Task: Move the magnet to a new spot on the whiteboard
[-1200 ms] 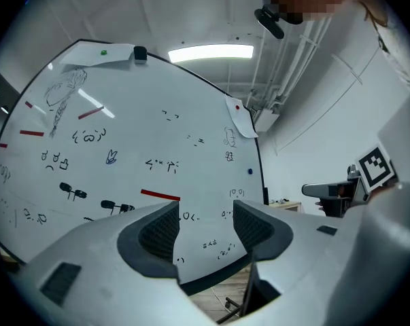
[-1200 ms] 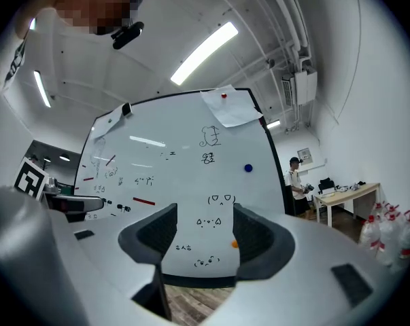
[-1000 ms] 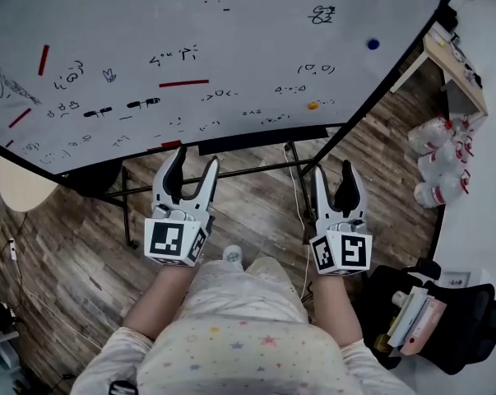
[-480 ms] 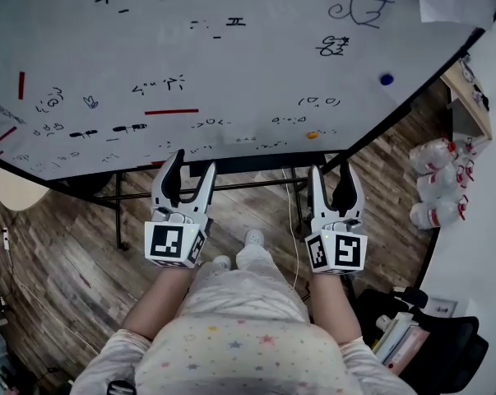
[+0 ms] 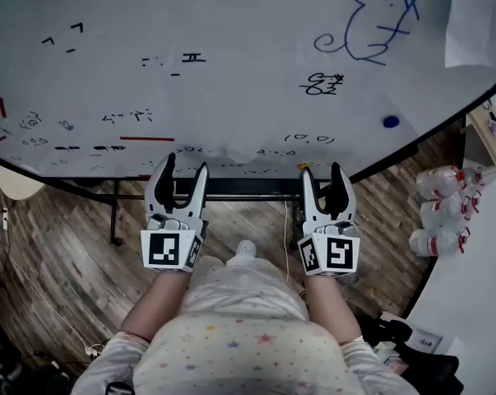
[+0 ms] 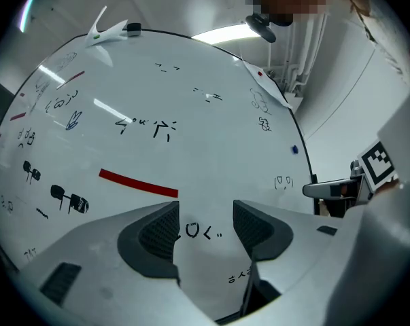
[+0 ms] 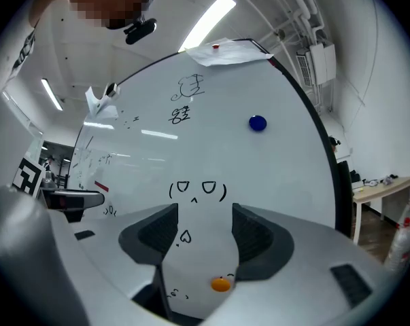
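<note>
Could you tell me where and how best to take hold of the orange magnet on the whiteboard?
Grip the orange magnet by its round rim, jaws on opposite sides, coming straight at the whiteboard face. It sits flat against the board, so probably only its edge offers purchase. The open right tool is nearest.

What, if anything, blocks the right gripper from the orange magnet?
Likely nothing: the right gripper is open and empty, and the orange magnet sits on bare whiteboard just below its jaws.

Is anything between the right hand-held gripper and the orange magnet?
Nothing visible. The right hand-held gripper is open, and the orange magnet shows low between its jaws on the whiteboard, with only pen marks nearby.
</note>
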Demonstrator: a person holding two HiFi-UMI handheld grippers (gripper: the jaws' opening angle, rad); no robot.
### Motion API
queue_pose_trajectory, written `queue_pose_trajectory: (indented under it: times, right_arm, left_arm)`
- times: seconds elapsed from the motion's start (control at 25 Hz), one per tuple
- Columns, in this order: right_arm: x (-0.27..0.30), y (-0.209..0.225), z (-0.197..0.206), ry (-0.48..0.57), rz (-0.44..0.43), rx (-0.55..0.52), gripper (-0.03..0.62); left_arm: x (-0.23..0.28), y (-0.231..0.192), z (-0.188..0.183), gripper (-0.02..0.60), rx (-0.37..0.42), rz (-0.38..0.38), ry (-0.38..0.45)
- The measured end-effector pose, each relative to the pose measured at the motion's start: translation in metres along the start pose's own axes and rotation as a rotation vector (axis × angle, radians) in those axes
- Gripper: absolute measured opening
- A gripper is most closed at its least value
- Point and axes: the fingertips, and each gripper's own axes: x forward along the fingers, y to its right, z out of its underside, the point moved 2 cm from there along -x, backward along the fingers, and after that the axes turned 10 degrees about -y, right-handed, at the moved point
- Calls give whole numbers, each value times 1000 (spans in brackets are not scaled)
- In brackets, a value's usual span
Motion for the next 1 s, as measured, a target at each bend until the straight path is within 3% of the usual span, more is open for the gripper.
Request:
queue_pose_trajectory:
  times: [0.2,0.48,0.64,1.0]
  right_arm:
    - [12,2,10,-25,-25,-1,231]
    - [16,1,15,-48,0,12,225]
    - [15,0,14,-50,18,7,222]
    - [15,5,25,-59,45,6,218]
  left_arm:
    - [8,5,8,227,-5,-20,-22]
    - [18,11,8,227,-28,20,-47]
    - [22,13,9,227,23,48,-47]
    - [26,16,14,226,8,74,-41]
